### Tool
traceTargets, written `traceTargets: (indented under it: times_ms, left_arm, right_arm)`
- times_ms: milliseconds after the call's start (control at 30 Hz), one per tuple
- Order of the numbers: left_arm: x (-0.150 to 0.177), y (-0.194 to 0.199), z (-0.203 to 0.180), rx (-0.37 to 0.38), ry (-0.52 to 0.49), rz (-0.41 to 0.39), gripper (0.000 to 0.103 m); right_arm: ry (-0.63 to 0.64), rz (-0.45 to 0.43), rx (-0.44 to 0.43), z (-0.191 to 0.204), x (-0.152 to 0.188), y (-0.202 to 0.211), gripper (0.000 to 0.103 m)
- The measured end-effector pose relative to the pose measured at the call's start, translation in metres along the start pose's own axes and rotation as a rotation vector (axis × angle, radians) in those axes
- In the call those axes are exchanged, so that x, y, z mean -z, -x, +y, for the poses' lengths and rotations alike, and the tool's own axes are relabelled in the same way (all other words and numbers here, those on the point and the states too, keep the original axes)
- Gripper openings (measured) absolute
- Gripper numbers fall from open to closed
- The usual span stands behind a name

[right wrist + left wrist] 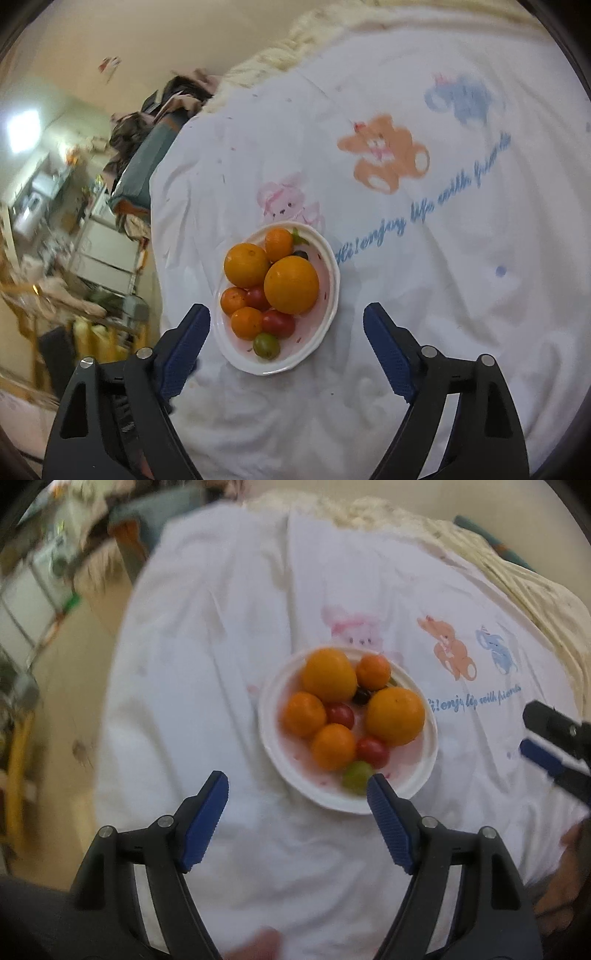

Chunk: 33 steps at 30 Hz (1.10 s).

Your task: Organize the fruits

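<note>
A white plate (pixel 417 775) sits on a white printed cloth (pixel 207 672). It holds two large oranges (pixel 328 674), several small mandarins (pixel 303 714), two red cherry tomatoes (pixel 340 715), a green tomato (pixel 356 775) and a dark grape (pixel 361 696). My left gripper (pixel 297 788) is open and empty, hovering just before the plate's near edge. My right gripper (pixel 286 319) is open and empty above the plate (pixel 332 280); it also shows at the right edge of the left wrist view (pixel 535 727). The same oranges (pixel 291 284) and green tomato (pixel 266 345) show in the right wrist view.
The cloth (pixel 443 295) carries bear and bunny prints and blue lettering over a cream knitted blanket (pixel 498 561). The covered surface ends at the left, with cluttered room furniture (pixel 103 240) and floor beyond. A hand (pixel 565 878) shows at the lower right.
</note>
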<state>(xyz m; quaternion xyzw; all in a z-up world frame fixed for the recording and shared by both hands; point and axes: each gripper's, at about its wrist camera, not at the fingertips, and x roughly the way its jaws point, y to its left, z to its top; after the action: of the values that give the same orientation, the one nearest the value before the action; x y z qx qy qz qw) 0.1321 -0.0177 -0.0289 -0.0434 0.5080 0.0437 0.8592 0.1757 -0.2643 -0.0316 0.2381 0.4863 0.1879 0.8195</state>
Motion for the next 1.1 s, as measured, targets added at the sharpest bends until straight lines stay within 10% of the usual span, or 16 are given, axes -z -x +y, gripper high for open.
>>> traceTargets:
  times_ms: [200,567,700,1100]
  left_arm:
    - [0.02,0.046,0.029,0.011,-0.008,-0.146,0.079]
    - [0.056,0.072,0.049,0.039,0.037,-0.207,0.086]
    - [0.058,0.076,0.055,0.036,0.061,-0.246,0.102]
    - [0.059,0.068,0.05,0.022,0.046,-0.262,0.103]
  right_arm:
    - [0.169,-0.052,0.075,0.026,0.026,0.026,0.088]
    - [0.329,-0.212,0.149,0.067,0.086,0.048,0.101]
    - [0.374,-0.243,0.192,0.075,0.1,0.043,0.103]
    - [0.386,-0.27,0.271,0.074,0.103,0.031,0.103]
